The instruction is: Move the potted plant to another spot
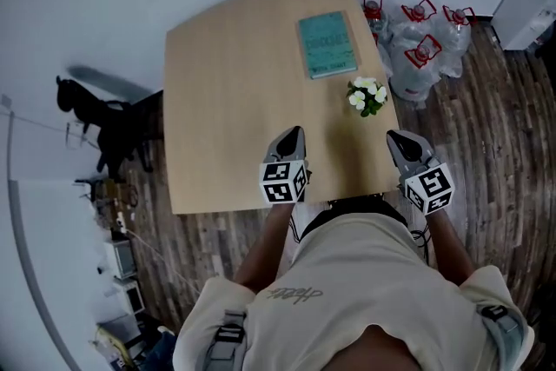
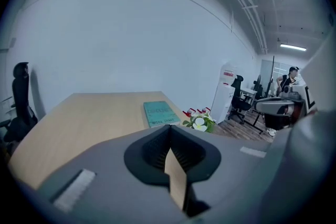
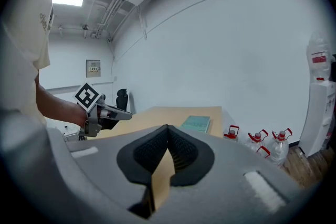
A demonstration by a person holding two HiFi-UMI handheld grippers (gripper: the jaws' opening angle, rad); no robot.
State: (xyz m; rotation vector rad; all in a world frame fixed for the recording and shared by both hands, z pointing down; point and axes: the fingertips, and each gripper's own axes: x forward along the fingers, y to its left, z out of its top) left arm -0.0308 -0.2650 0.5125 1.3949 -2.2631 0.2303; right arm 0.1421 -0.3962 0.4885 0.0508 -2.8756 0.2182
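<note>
Left gripper view shows the left gripper (image 2: 169, 129) with its jaws pressed together at the tips and nothing between them. The right gripper (image 3: 167, 128) has its jaws closed the same way, also empty. In the head view both sit at the counter's (image 1: 226, 100) lower edge, centre frame. The plant (image 1: 367, 96), a small clump of white flowers and green leaves, stands upright near the counter's right edge, above the grippers and apart from both. A teal book (image 1: 327, 44) lies further up.
</note>
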